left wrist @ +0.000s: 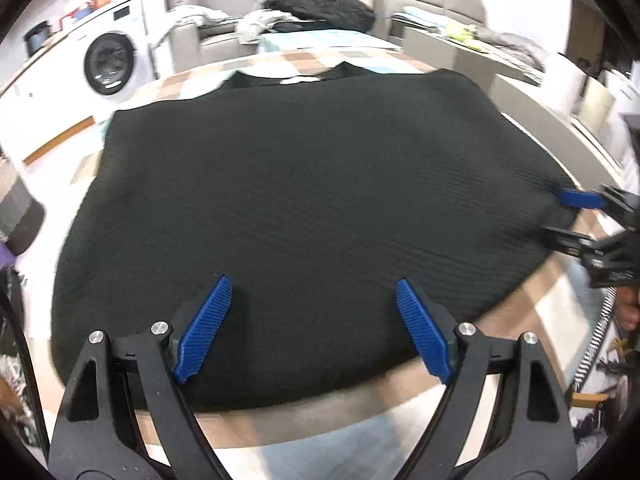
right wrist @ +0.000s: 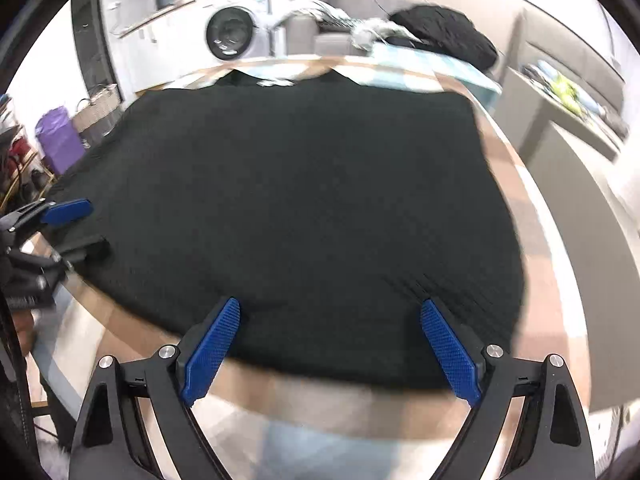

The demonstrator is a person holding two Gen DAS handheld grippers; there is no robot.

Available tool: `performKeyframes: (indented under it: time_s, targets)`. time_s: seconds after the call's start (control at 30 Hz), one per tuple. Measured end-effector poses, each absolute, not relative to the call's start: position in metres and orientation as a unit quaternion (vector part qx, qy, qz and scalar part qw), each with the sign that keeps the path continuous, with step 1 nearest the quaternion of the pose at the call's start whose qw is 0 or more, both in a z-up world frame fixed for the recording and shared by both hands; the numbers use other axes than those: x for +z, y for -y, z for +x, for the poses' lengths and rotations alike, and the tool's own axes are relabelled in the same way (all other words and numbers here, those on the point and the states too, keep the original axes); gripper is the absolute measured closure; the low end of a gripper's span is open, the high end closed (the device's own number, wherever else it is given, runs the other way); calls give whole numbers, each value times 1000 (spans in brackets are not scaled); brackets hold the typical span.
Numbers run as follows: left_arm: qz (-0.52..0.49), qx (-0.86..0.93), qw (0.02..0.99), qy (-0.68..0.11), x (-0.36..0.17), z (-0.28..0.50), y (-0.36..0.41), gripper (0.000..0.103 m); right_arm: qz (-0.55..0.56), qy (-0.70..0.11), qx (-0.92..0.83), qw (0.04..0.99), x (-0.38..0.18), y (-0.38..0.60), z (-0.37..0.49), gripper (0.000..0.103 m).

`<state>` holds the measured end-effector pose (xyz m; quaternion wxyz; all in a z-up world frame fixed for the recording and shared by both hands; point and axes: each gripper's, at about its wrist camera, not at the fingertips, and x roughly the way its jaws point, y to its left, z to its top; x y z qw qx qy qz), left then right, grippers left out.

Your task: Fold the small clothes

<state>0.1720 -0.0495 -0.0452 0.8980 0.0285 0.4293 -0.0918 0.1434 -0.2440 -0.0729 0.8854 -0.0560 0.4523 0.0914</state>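
A black ribbed garment (left wrist: 304, 184) lies spread flat on the checked table (left wrist: 320, 416), neckline with a white label (left wrist: 298, 79) at the far side. My left gripper (left wrist: 314, 292) is open over the garment's near hem, blue pads apart, holding nothing. My right gripper (right wrist: 332, 316) is open over the near hem further right, also empty. The garment also shows in the right wrist view (right wrist: 288, 200). The right gripper shows at the right edge of the left wrist view (left wrist: 580, 216); the left gripper shows at the left edge of the right wrist view (right wrist: 76, 226).
A pile of dark clothes (left wrist: 320, 2) sits at the table's far end. A washing machine (left wrist: 108, 60) stands at the back left. Grey sofa seats (left wrist: 460, 4) lie behind. A purple bag (right wrist: 58, 140) and a wicker basket (right wrist: 98, 106) stand on the floor to the left.
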Motion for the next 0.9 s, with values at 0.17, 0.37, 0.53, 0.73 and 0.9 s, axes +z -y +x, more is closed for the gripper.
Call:
performKeyframes:
  time_s: [0.17, 0.37, 0.53, 0.73, 0.9]
  targets:
    - [1, -68, 897, -436, -42, 189, 22, 20, -35, -445, 96, 890, -60, 246, 149, 10]
    - [-18, -32, 897, -440, -44, 209, -6, 20, -13, -436, 86, 896, -55, 233, 202, 10]
    - [-27, -14, 898, -439, -50, 210, -26, 20, -22, -452, 76, 889, -61, 227, 229, 10]
    - [-16, -20, 899, -438, -48, 200, -27, 20, -24, -462, 37, 886, -67, 252, 227, 11]
    - [-21, 2, 900, -435, -45, 203, -33, 20, -13, -463, 21, 886, -65, 265, 221, 10]
